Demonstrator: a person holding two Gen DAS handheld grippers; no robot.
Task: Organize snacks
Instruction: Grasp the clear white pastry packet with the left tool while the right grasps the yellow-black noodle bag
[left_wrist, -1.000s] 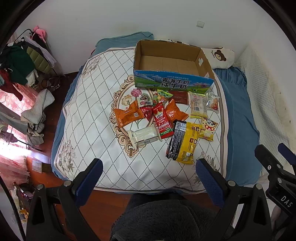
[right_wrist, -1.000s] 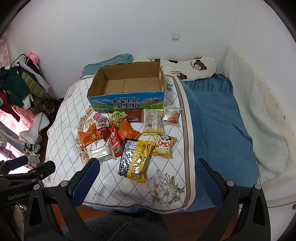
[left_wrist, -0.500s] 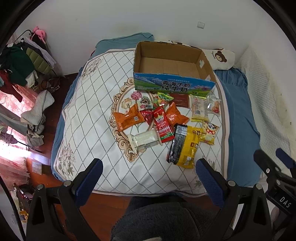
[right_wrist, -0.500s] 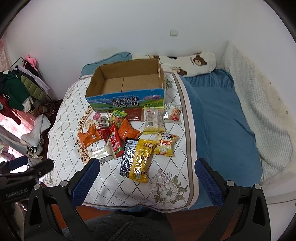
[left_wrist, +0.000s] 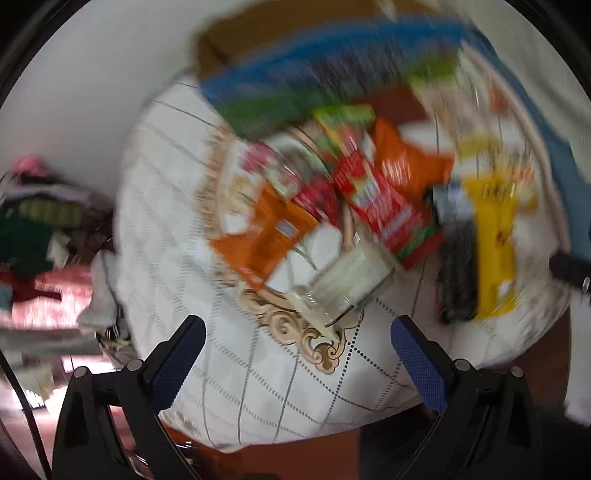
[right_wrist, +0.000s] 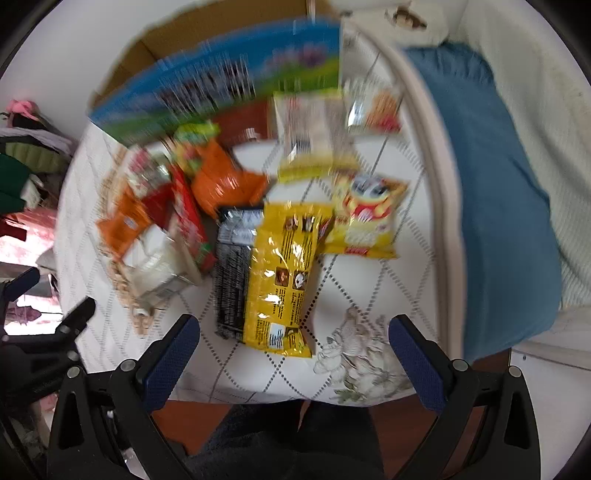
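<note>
Both grippers hang with fingers spread and empty: the left gripper above bare quilt, the right gripper just short of the yellow packet. Blurred snacks crowd the quilt before the cardboard box; blue bedding lies clear to the right.

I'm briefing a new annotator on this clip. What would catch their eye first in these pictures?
The bright heap of snack packets on the quilted bedspread: a long yellow packet lies nearest the open right hand-held gripper, and an orange packet sits ahead of the open left hand-held gripper. Behind the heap stands a blue-and-green cardboard box, blurred.
</note>
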